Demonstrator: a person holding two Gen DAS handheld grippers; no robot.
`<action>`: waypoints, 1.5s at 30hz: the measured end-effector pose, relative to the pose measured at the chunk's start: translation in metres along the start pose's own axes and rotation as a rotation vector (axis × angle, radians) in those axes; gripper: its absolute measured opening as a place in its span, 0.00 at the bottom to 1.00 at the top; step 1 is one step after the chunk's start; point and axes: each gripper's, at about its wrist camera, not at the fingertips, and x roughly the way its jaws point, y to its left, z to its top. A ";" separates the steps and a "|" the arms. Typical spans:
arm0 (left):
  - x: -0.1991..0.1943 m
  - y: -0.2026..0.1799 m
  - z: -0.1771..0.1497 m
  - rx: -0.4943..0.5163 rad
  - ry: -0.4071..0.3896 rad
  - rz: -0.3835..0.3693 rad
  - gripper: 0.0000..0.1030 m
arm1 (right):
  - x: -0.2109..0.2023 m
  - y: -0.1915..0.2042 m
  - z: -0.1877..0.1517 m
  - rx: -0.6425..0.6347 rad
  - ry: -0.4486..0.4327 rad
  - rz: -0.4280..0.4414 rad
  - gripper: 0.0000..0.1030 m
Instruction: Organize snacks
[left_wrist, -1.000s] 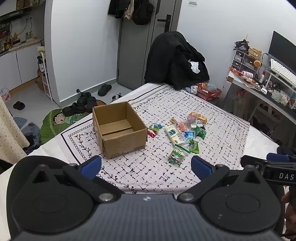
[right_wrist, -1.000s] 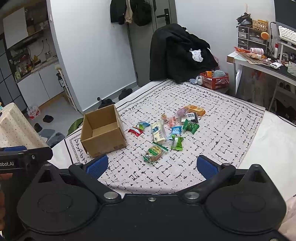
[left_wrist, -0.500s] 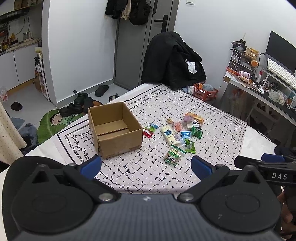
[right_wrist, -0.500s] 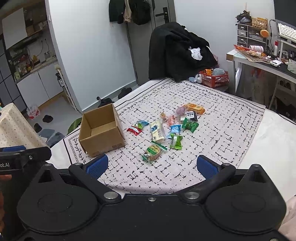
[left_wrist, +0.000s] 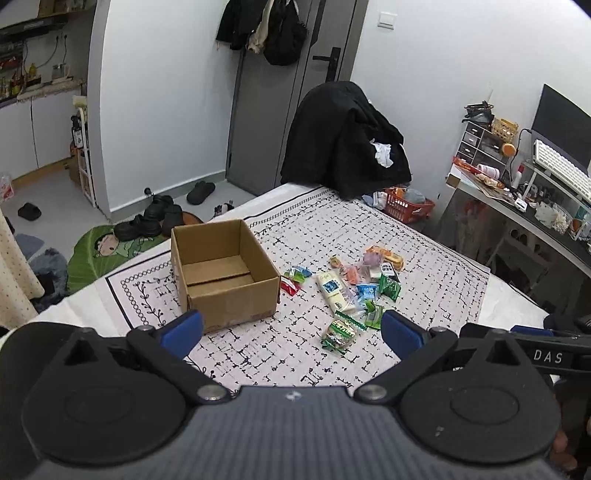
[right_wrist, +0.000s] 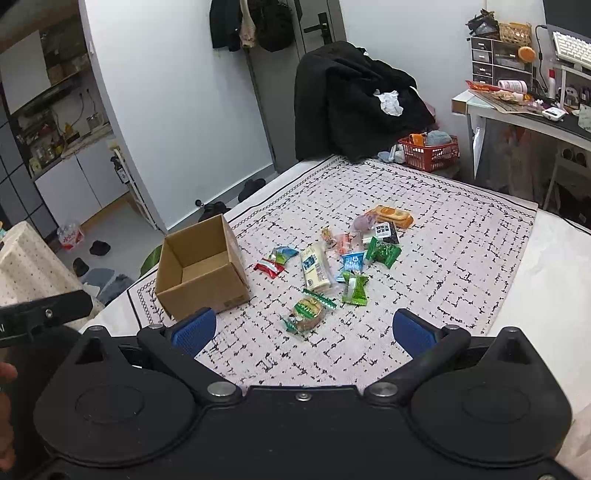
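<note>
An open, empty cardboard box (left_wrist: 223, 275) (right_wrist: 201, 271) stands on a patterned cloth (left_wrist: 424, 280) (right_wrist: 461, 258). To its right lie several wrapped snacks: a cream bar (left_wrist: 332, 290) (right_wrist: 314, 266), green packets (left_wrist: 389, 287) (right_wrist: 354, 290), a red packet (right_wrist: 268, 267), an orange pack (right_wrist: 393, 216), and nearest me a green round-cake wrapper (left_wrist: 340, 332) (right_wrist: 307, 312). My left gripper (left_wrist: 291, 330) hovers open near the cloth's front edge, nothing between its blue fingers. My right gripper (right_wrist: 301, 330) is open too, short of the snacks.
A black coat on a chair (left_wrist: 343, 144) stands beyond the cloth, with a red basket (right_wrist: 430, 149) beside it. A cluttered desk (left_wrist: 517, 199) runs along the right. Shoes (left_wrist: 147, 221) and a green mat lie on the floor at left.
Both grippers have shifted a little, so box and snacks sit slightly differently in each view. Nothing on the cloth has moved, and both grippers stay open.
</note>
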 end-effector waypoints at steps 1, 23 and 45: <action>0.002 0.000 0.001 -0.004 0.000 -0.002 0.99 | 0.002 -0.001 0.001 0.002 -0.002 -0.001 1.00; 0.087 -0.029 0.004 -0.015 0.103 0.012 0.98 | 0.081 -0.051 0.028 0.180 0.052 0.037 1.00; 0.211 -0.058 -0.001 -0.006 0.289 0.018 0.89 | 0.190 -0.100 0.038 0.362 0.147 0.085 0.92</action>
